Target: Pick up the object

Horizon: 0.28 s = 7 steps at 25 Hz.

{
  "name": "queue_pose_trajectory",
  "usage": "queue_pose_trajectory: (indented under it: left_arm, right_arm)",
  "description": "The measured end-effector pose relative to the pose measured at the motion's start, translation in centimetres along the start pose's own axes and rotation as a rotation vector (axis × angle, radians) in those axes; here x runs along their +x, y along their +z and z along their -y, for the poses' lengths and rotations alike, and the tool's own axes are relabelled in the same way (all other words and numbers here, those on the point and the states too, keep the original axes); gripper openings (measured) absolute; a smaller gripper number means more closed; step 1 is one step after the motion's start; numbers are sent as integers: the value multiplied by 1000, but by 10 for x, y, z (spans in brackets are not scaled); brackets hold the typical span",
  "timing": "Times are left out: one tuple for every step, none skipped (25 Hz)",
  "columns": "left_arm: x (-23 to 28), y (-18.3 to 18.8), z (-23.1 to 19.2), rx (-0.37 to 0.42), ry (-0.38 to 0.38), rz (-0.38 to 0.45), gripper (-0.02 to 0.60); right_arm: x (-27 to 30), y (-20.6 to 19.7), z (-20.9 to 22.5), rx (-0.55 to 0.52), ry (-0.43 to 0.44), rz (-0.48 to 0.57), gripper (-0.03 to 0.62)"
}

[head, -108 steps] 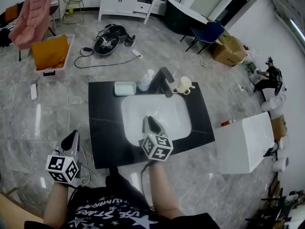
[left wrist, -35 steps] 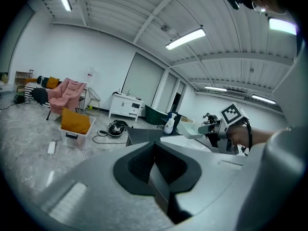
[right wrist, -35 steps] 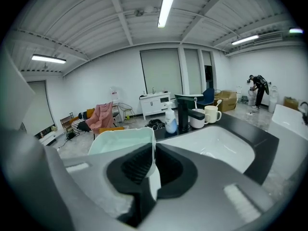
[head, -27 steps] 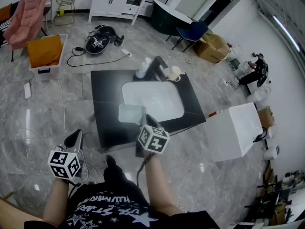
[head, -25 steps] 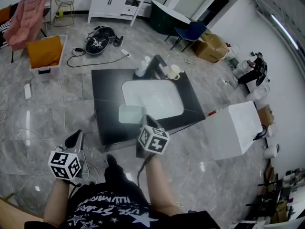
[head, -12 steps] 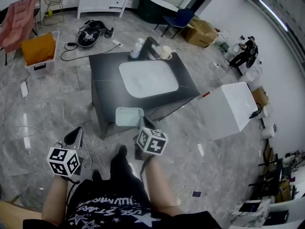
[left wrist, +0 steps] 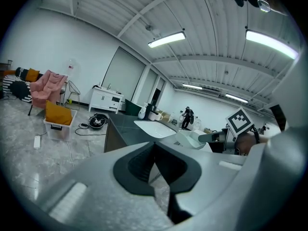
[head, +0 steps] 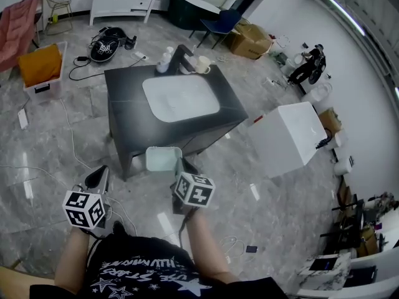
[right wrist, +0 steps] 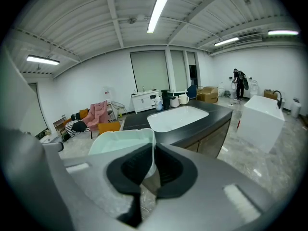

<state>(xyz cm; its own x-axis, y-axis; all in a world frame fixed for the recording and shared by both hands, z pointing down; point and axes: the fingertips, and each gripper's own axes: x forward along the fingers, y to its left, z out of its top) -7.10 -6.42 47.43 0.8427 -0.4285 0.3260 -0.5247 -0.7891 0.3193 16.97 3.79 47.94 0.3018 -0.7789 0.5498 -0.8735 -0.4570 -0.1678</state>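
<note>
A pale green shallow tray [head: 162,159] hangs in the air in front of the black sink counter [head: 128,108]. My right gripper [head: 180,166] is shut on the tray's near rim. In the right gripper view the tray [right wrist: 120,143] fills the left of the jaws, and its thin wall is pinched between the dark pads [right wrist: 166,170]. My left gripper [head: 96,178] is low at the left, away from the counter, with its jaws together and nothing in them. The left gripper view shows the tray [left wrist: 191,138] off to the right.
On the counter are a white basin [head: 181,96], a black faucet [head: 181,55], a cream mug [head: 202,64] and a white bottle [head: 164,60]. A white cabinet [head: 290,136] stands to the right. Cables [head: 75,148], an orange-filled bin [head: 40,68] and a floor device [head: 105,47] lie at the left.
The tray has left the counter's back left and now hangs in my right gripper. The counter has drawn farther away as the person stepped back. The left gripper has barely moved.
</note>
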Motion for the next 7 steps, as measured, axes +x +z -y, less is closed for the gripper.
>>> queue_pose_trajectory:
  left_arm:
    - [1,-4,3,-1,1,-7,9]
    - [2,-7,7,-3,3,-14,9]
    - [3,-10,12,-6,5,-19,9]
    - [4,-12,17,-10,6,-22,9]
    - [4,-14,22,-12,7,-25,9]
    - [5,-16,27,-13,8,-27,9]
    - [5,-19,33,-13,9,-30,9]
  right_arm:
    - [-2,-4,2,4,4,-7,18]
    - [-4,-8,6,5,6,-12,18]
    - [-6,-10,10,5,8,-15,18]
    - [-9,-11,14,6,10,-15,18]
    - [-11,-12,19,7,11,-14,18]
    - [-14,-13,24,9,13,-13,18]
    - [-17,-14,29,11,14,-11,18]
